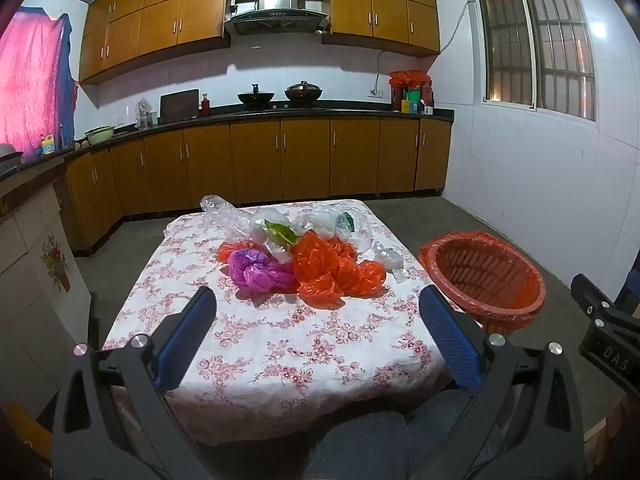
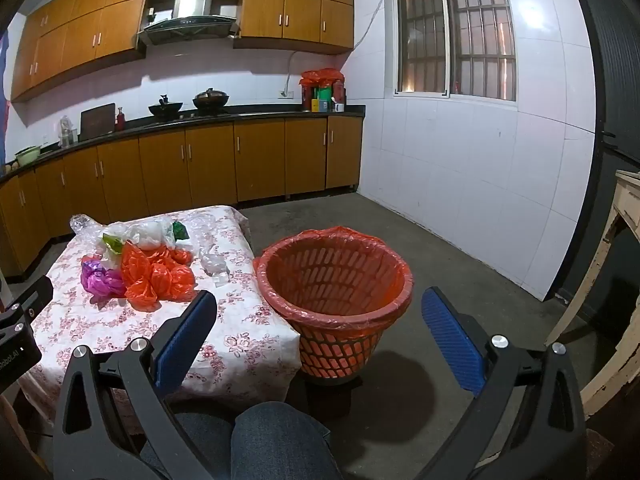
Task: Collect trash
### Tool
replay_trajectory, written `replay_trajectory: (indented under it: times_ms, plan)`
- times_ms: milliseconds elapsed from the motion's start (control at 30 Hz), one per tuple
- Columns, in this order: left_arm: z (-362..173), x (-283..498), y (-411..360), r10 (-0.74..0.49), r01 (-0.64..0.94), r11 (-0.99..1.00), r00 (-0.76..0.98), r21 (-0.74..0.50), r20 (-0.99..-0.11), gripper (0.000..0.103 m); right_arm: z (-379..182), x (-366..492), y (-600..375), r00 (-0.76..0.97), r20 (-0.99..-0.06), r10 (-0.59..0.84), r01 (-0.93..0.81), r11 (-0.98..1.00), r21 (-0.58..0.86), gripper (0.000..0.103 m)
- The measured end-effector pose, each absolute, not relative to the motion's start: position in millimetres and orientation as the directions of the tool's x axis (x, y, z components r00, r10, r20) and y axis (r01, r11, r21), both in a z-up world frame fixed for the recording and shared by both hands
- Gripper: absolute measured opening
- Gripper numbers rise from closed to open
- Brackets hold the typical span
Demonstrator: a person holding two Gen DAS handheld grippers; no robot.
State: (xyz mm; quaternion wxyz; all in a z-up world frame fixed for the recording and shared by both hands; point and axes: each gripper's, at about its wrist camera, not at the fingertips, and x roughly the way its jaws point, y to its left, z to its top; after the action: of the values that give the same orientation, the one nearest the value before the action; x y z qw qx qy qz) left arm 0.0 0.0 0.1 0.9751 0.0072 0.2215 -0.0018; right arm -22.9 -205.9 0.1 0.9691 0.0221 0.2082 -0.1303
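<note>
While both grippers, left [image 1: 318, 304] and right [image 2: 319, 306], hang with jaws spread and empty, the crumpled plastic bags [image 1: 320, 268] heaped mid-frame on the surface [image 1: 280, 344] look light, soft, probably slippery, best pinched at a bunched fold.

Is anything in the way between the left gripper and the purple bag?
Nothing visible. Only bare flowered tablecloth lies between the open left gripper and the purple bag; the orange bags sit beside it, not in front.
</note>
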Motion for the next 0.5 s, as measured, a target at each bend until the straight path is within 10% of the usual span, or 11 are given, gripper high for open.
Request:
replay_trajectory:
  times_ms: [500]
  plan:
    - [0.4, -1.4, -2.1, -0.002, 0.008, 1.0, 0.901, 0.013, -0.433, 0.099, -0.2, -22.1, -205.2, 0.879, -0.41, -0.244, 0.263, 0.965, -0.011, 0.101]
